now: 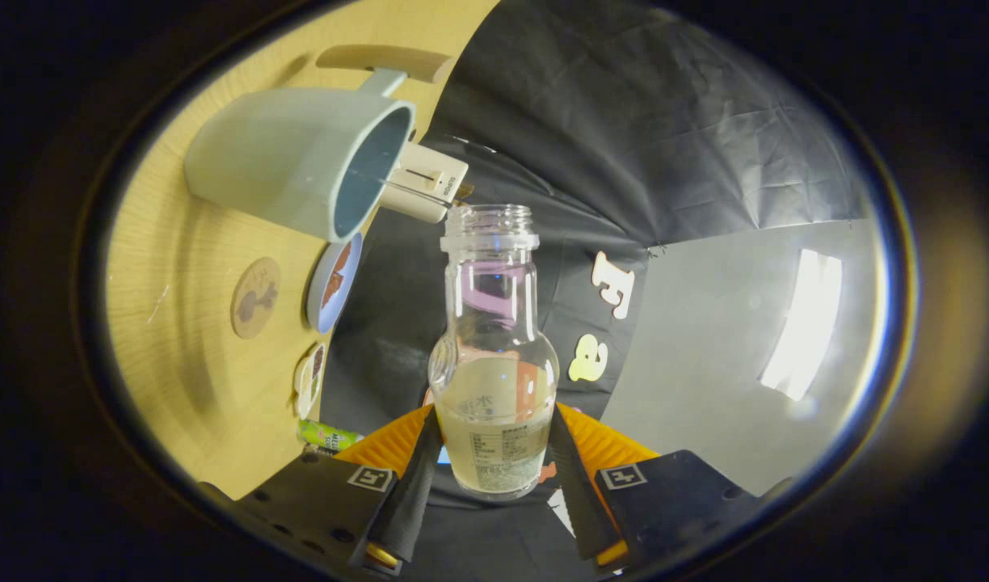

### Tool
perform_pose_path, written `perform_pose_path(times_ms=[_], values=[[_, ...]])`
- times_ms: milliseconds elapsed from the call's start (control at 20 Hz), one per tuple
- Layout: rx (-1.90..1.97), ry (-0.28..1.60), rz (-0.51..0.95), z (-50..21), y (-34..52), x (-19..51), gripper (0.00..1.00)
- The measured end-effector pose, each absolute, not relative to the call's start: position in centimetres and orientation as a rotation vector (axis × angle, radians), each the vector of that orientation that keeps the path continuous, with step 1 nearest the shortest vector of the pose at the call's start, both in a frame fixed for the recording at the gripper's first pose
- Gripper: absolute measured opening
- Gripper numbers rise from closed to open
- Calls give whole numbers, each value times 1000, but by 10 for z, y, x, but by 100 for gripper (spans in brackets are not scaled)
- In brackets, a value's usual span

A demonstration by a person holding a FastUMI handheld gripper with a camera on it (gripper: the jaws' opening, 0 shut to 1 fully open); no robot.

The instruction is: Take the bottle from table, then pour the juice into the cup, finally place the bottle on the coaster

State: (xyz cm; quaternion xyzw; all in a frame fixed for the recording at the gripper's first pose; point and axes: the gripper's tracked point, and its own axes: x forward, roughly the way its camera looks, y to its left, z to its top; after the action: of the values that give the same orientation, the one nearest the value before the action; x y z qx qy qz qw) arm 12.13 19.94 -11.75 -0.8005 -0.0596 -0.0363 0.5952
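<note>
- Gripper (pixel 494 477) fingers are clamped on the bottle (pixel 494 356), one pressing each side of its lower body, so I have a firm hold as far as I can judge.
- Bottle is off the table (pixel 179 323) and rolled well over, the whole view tipped with it; its open mouth is just beside the rim of the cup (pixel 300 158), which stands near the table's far edge.
- Pale juice sits in the bottom part of the bottle; the neck and shoulder look clear, and I can see no stream leaving the mouth (the glass is reflective, so I would not swear to it).
- Step one, taking the bottle, is done. Pouring is where I judge myself to be, either with more tilt needed or with a share already in the cup; its inside shows dark and I cannot tell its level.
- Left to do: finish the pour, right the bottle, and set it on the coaster (pixel 255 297), which lies flat on the table on the near side of the cup, with two more round discs along the table's edge beside it.
</note>
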Motion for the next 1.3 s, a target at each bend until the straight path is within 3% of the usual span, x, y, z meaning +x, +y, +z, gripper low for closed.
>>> perform_pose_path(times_ms=[350,650,950,1300], values=[[-1845,-115,-72,-129,196,121,77],[-1602,71,20,-173,188,114,77],[-1120,366,163,-233,184,96,78],[-616,498,226,-233,199,99,78]])
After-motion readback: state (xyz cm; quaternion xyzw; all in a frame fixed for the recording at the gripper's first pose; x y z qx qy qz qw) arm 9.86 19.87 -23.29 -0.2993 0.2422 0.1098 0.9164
